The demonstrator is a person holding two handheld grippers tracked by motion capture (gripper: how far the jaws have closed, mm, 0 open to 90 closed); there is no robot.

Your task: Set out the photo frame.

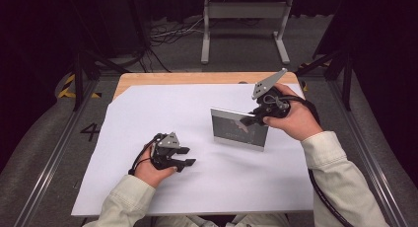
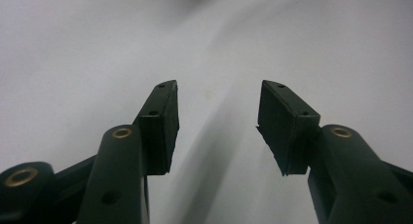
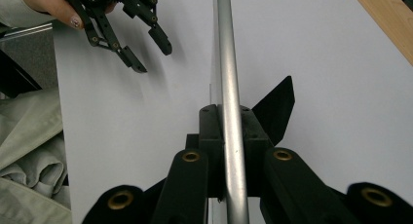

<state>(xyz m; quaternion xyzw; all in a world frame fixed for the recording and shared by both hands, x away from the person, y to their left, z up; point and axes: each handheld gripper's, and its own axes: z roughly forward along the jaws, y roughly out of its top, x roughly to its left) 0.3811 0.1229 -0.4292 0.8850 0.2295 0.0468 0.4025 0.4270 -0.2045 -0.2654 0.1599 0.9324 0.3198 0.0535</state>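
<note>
Right gripper [image 3: 229, 136]: jaws pinched on the top edge of a picture frame [image 1: 239, 130], pads squeezing the thin silver rail [image 3: 229, 63] from both sides. Frame standing upright on the white sheet [image 1: 148, 113], right of centre, a black stand [image 3: 277, 107] poking out behind. Probably light and stiff, but the metal edge looks smooth and slippery, and the glazed front likely fragile; best gripped square across the rim, near the middle of the top edge, never on the face. Left gripper [image 2: 217, 126]: jaws spread wide, nothing between them, hovering low over the sheet, well apart from the frame. Further out, the wooden table [image 1: 197, 78] edge beyond the sheet.
</note>
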